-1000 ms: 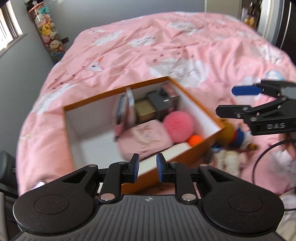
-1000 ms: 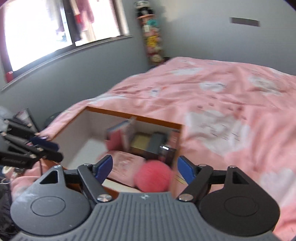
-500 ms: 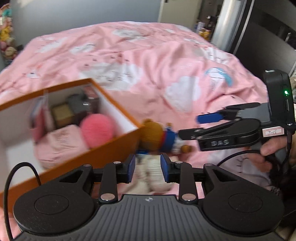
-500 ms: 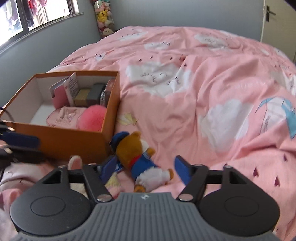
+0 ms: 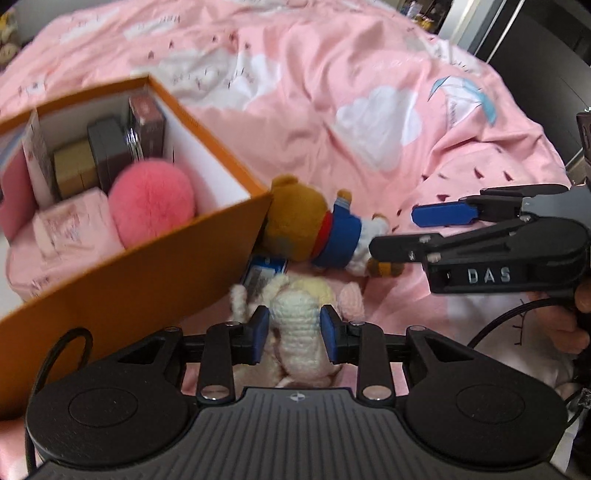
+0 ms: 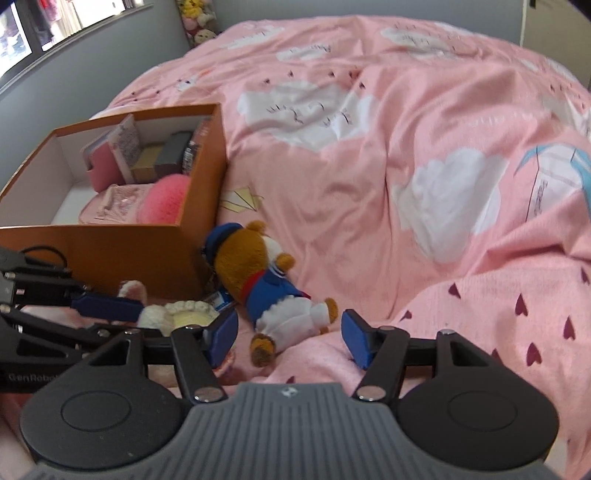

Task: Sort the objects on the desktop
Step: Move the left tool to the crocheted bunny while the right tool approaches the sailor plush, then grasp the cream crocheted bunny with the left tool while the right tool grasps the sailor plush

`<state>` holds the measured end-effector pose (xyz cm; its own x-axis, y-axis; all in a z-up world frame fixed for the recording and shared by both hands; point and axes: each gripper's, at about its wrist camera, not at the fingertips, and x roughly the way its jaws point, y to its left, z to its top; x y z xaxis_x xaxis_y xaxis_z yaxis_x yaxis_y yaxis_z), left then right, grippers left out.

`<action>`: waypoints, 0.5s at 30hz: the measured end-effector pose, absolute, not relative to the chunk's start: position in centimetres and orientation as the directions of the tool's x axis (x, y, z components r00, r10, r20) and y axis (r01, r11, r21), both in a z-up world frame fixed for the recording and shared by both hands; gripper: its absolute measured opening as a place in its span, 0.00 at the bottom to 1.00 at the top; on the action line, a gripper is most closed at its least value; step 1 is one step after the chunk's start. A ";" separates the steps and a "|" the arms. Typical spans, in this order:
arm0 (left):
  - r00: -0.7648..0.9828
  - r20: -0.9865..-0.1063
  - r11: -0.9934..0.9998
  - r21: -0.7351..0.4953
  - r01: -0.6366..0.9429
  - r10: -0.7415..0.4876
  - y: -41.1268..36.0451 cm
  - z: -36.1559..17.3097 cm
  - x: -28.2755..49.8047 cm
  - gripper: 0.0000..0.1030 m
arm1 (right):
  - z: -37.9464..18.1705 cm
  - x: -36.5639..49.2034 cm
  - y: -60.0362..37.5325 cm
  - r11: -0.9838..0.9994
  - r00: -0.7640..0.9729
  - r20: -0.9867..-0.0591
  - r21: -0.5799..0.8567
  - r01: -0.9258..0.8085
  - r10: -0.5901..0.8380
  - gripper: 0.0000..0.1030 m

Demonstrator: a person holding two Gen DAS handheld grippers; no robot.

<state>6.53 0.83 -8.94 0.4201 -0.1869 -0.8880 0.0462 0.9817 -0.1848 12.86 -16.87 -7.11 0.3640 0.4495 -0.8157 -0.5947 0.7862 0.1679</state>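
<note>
An orange box (image 5: 140,273) (image 6: 110,243) lies on the pink bed and holds a pink pompom (image 5: 151,201), a pink pouch (image 5: 70,229) and small boxes. A brown teddy bear in blue (image 5: 314,229) (image 6: 266,280) lies beside the box's corner. A cream crocheted plush (image 5: 295,314) (image 6: 184,314) lies in front of it. My left gripper (image 5: 293,334) is open, its pads on either side of the plush. My right gripper (image 6: 288,332) is open around the bear's legs, and it also shows in the left wrist view (image 5: 413,232).
A blue and white card (image 5: 264,273) lies under the bear by the box. The pink duvet (image 6: 406,147) spreads far to the right and back. Stuffed toys (image 6: 195,22) stand in the far corner. A black cable (image 5: 55,347) hangs at left.
Both grippers have swung from over the box to the toys beside it and come closer. The left gripper opened wider around the crocheted plush. The right gripper now straddles the bear's legs.
</note>
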 end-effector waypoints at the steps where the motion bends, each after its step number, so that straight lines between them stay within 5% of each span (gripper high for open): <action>1: 0.420 -0.887 0.981 -0.191 0.043 -0.191 0.9 -9.2 6.6 0.34 | -7.4 13.3 -16.9 0.792 0.356 -0.820 0.180 -0.584 0.449 0.63; 15: 0.383 -0.901 0.975 -0.223 -0.002 -0.206 3.1 -7.7 2.5 0.26 | -6.9 14.0 -15.6 0.759 0.341 -0.802 0.201 -0.620 0.490 0.60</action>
